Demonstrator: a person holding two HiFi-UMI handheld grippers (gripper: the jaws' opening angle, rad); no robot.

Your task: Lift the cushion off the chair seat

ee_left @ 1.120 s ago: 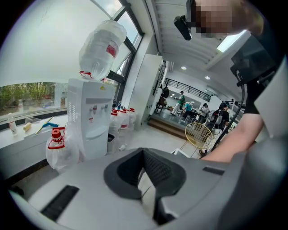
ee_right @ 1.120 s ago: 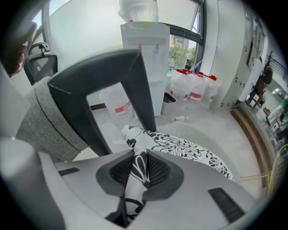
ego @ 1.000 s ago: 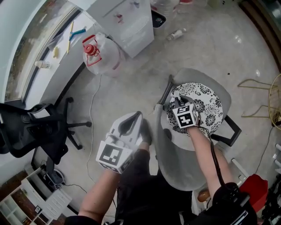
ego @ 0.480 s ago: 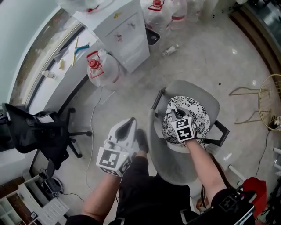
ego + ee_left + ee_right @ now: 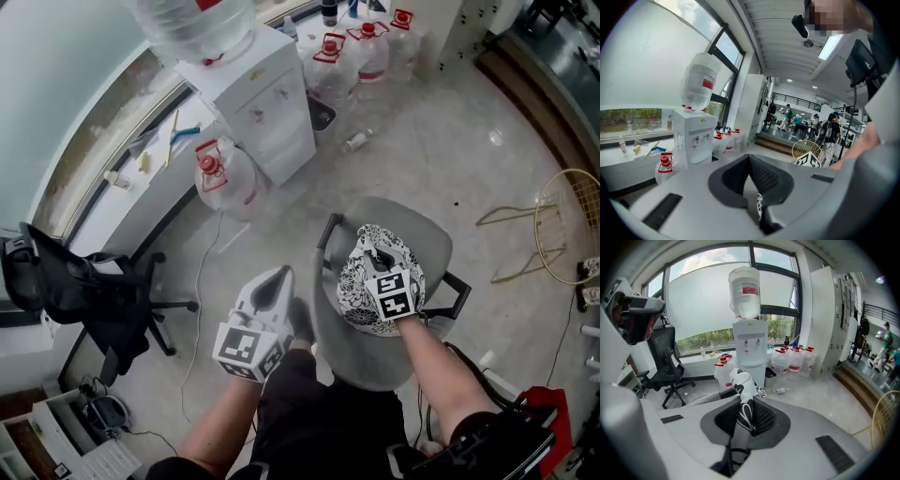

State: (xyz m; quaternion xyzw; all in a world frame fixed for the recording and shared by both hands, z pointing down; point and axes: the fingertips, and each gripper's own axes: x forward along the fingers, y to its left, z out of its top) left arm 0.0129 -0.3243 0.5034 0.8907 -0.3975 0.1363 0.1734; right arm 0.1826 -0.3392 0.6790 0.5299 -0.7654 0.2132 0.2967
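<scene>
Cushion, black-and-white flowered, is bunched up over the seat of the grey chair; a fold of it is pinched in the right tongs, which hold it from the near side. In the right gripper view the cloth runs up between the two pads and stands out past their tips, so the right tongs are nearly closed on that fold; the rest of the cushion is cut off below them in that view. From the head view I cannot tell whether its underside touches the seat, since the cushion itself covers that spot; the tips of the right tongs are likewise buried under cloth and their marker cube.

Left tongs hang well apart from the cushion, left of the chair over the floor; in the left gripper view they are closed together with nothing between them.

A water dispenser stands against the window wall; a black office chair sits at the left, partly cut off.
</scene>
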